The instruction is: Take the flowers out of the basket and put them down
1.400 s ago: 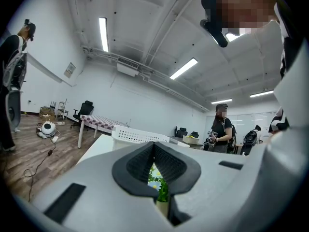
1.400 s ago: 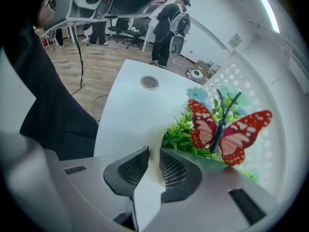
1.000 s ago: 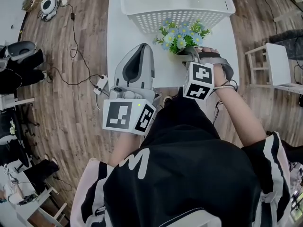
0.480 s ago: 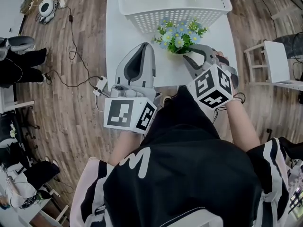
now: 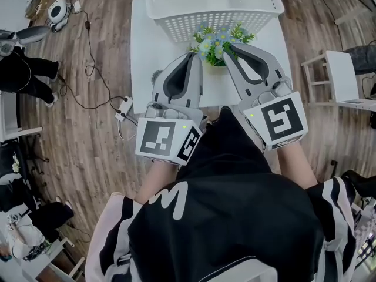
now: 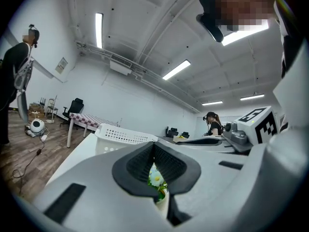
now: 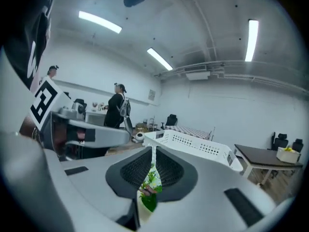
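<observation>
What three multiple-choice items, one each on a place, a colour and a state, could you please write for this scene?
1. Where do the flowers stand?
A on the table, in front of the basket
B inside the basket
C on the floor

2. What colour is the basket?
A blue
B white
C brown

3. How are the left claw's jaws?
A wide apart
B clamped on the basket rim
C together, empty

Key:
1 A, the flowers sit on the tabletop outside the basket wall.
2 B, its perforated wall is white.
3 C, its pads meet with nothing between them.
</observation>
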Tool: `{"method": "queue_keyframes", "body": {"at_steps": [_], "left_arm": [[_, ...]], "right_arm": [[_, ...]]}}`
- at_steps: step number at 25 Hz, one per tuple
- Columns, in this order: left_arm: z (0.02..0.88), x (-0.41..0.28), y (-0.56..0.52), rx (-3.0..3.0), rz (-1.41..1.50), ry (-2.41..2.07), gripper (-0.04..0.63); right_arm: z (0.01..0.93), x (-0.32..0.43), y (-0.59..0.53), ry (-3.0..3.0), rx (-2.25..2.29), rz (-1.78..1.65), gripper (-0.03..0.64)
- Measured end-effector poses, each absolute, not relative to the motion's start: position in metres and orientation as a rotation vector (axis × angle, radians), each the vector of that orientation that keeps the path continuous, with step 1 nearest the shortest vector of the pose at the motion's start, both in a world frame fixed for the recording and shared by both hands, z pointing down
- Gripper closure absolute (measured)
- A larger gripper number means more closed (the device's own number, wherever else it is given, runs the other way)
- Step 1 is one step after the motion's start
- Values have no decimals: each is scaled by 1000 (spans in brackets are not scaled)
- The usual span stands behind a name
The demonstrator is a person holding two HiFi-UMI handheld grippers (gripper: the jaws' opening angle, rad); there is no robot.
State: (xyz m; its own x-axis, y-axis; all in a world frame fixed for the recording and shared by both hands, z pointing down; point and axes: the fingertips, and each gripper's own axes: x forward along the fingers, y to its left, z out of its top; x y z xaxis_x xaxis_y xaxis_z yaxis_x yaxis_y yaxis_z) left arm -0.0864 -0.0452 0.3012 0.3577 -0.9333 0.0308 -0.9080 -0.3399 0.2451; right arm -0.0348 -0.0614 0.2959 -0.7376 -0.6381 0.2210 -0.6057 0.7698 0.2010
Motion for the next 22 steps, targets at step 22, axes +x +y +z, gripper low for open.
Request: {"method": "queue_keyframes", "body": {"at_steps": [22], "left_arm": [[277,-55,-19,2497,-153,-1621,592]], "right_arm": [[258,-5,-23,-2930,1114,-194,601]]}}
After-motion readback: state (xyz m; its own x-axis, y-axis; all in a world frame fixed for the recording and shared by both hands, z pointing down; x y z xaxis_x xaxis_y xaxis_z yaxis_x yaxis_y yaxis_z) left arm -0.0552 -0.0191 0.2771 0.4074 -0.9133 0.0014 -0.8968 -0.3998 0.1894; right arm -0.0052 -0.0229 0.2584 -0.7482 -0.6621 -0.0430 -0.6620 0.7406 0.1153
